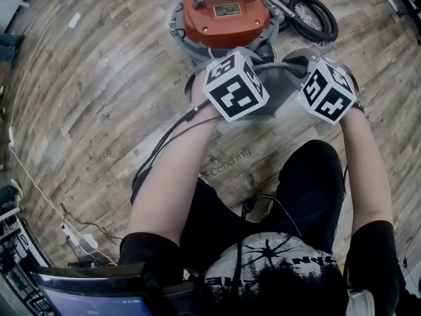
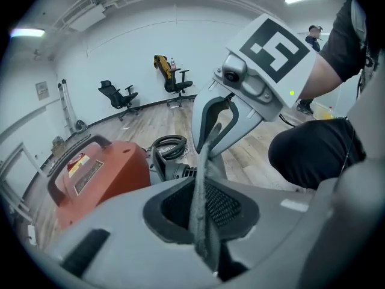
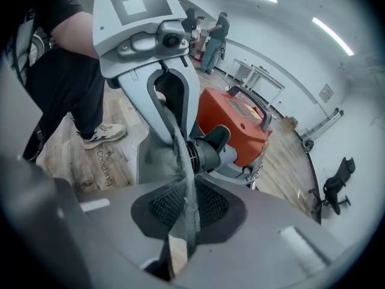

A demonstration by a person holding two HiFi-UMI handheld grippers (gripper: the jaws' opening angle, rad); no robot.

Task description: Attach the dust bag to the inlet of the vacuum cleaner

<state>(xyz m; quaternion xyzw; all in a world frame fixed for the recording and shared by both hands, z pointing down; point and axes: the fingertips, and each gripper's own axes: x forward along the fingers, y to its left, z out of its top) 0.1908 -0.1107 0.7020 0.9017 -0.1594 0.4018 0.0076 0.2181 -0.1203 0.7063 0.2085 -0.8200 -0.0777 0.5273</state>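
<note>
Your left gripper and right gripper face each other across the grey fabric dust bag, held before the orange drum vacuum cleaner; the black coiled hose lies right of it on the wooden floor.

Two grippers, left gripper and right gripper, are appearing with one dust bag, one vacuum cleaner, one hose.

**Bag**: grey felt-like cloth, matt and fuzzy.
**Vacuum**: smooth orange plastic lid with a slight sheen.
**Hose**: black and dull, rubber or plastic.
**Floor**: matt wood-grain planks.
**Left fingers**: smooth matt grey plastic.
**Pads**: black, mesh-textured.
</note>
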